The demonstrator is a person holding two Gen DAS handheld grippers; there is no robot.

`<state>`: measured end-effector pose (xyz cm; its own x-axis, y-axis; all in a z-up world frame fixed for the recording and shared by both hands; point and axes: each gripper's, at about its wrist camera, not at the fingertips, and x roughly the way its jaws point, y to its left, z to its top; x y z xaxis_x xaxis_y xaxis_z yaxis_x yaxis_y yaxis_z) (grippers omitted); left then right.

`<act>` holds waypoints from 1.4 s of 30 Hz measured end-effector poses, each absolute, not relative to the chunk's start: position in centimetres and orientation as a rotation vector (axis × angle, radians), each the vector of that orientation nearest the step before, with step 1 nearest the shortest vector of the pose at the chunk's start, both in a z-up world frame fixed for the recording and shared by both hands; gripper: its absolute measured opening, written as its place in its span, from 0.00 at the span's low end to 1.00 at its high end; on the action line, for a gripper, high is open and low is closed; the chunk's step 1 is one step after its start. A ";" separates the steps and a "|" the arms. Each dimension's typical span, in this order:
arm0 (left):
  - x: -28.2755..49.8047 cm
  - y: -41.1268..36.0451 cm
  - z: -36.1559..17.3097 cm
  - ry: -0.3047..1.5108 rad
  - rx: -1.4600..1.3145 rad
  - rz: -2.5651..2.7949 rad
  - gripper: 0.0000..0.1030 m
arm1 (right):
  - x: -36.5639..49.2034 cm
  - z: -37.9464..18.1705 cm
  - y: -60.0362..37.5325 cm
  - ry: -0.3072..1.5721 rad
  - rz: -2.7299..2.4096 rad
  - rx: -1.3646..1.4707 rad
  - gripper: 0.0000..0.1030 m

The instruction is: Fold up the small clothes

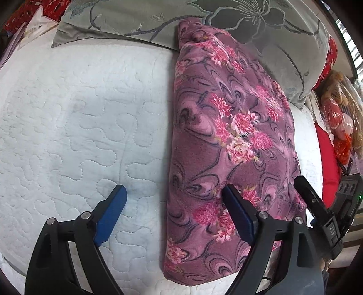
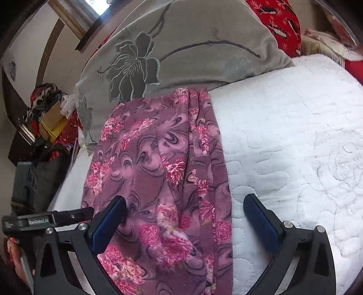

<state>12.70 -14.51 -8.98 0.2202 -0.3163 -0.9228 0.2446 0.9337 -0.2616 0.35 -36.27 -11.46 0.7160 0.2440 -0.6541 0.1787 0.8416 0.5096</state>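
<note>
A purple fleece garment with pink flowers (image 1: pixel 226 140) lies folded in a long strip on the white quilted mattress (image 1: pixel 79 118). It also shows in the right wrist view (image 2: pixel 158 172). My left gripper (image 1: pixel 174 195) is open, with its left finger over the bare mattress and its right finger over the garment's near left part. My right gripper (image 2: pixel 185 205) is open and empty, straddling the garment's right edge near its near end. The other gripper's black finger (image 1: pixel 313 199) shows at the garment's right side in the left wrist view.
A grey pillow with an embroidered flower (image 1: pixel 238 20) lies at the head of the mattress, under the garment's far end; it also shows in the right wrist view (image 2: pixel 181 50). Red fabric (image 2: pixel 281 20) and bagged items (image 1: pixel 340 118) lie beside the bed. A cluttered stand (image 2: pixel 45 118) is at left.
</note>
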 end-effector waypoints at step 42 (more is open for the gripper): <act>19.6 -13.6 -9.2 1.414 -0.492 -0.563 0.61 | 8.6 -10.7 -36.9 0.942 0.128 0.643 0.62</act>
